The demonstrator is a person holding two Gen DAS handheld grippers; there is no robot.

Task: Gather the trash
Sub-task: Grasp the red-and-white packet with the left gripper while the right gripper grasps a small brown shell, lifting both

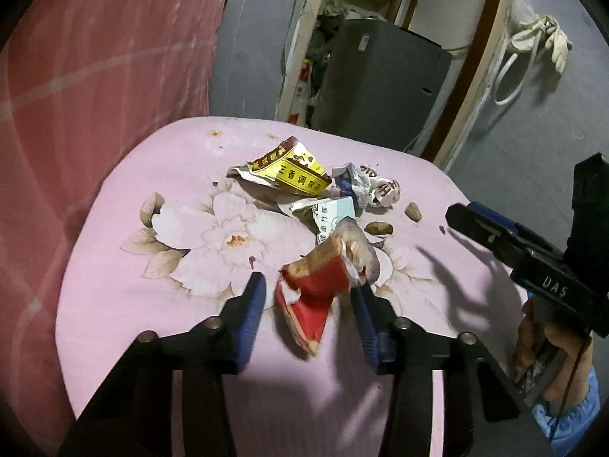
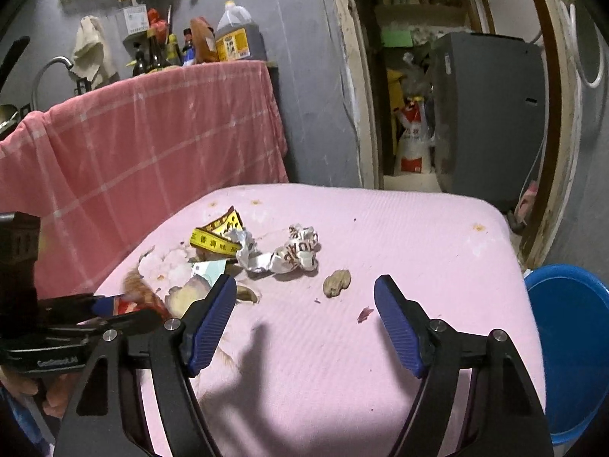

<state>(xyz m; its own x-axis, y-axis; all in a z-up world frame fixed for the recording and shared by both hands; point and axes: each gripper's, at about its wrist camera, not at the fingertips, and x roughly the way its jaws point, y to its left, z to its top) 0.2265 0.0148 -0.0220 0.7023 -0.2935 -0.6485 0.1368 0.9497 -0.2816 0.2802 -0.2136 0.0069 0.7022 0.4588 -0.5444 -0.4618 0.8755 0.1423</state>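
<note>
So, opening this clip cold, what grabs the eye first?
A heap of crumpled trash in the middle of the pink floral tablecloth: a yellow-and-red wrapper, a balled white wrapper and peanut shells. Nearest, the left tool straddles a torn red packet. A blue basin sits beside the table's right edge.

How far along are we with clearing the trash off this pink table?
Barely started; nothing looks collected yet. In hand: the left hand-held gripper brackets the red wrapper, grip unconfirmed. The right hand-held gripper is open and empty above the table. Left: yellow wrapper, crumpled white wrapper, peanut shell, small scraps. The blue basin waits beside the table.
</note>
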